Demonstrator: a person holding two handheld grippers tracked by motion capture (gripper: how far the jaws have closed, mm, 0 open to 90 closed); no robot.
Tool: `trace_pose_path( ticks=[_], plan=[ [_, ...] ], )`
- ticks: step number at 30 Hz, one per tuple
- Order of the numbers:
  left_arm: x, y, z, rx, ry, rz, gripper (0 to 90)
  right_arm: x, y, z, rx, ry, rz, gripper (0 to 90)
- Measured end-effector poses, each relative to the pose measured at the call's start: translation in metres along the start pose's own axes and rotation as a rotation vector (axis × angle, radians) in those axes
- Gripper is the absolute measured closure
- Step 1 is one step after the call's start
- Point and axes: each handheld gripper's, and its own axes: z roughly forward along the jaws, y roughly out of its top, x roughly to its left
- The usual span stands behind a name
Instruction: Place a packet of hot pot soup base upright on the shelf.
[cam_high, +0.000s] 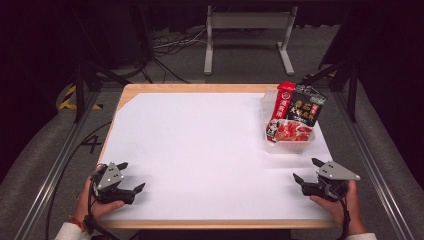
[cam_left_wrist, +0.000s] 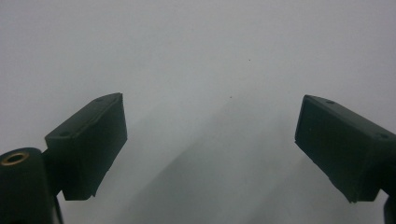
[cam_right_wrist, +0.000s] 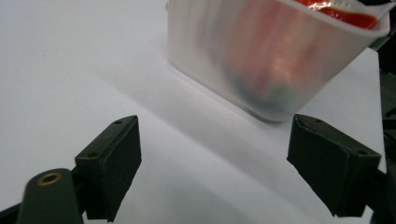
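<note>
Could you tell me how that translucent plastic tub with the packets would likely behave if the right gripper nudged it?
The tub looks thin-walled, so probably light and apt to slide on the smooth white sheet. The tall packets stick above its rim, so it may tip.

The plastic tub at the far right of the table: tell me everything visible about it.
The plastic tub is translucent, whitish and roughly rectangular with rounded corners and a lipped rim. It stands upright and open on the white table cover, holding a red-and-black food packet that leans up out of it. Neither gripper touches it; the right gripper sits nearest.
</note>
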Motion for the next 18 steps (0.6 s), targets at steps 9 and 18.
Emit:
trace_pose_path(
  ticks=[9, 18],
  plan=[
    [0.008, -0.020, -0.023, -0.132, 0.010, -0.175, 10.5, -0.005, -0.017, -0.012, -0.052, -0.014, 0.101, 17.8],
    [0.006, -0.021, -0.030, -0.147, 0.054, -0.182, 10.2, -0.005, -0.017, -0.010, -0.061, -0.025, 0.116, 17.8]
  ],
)
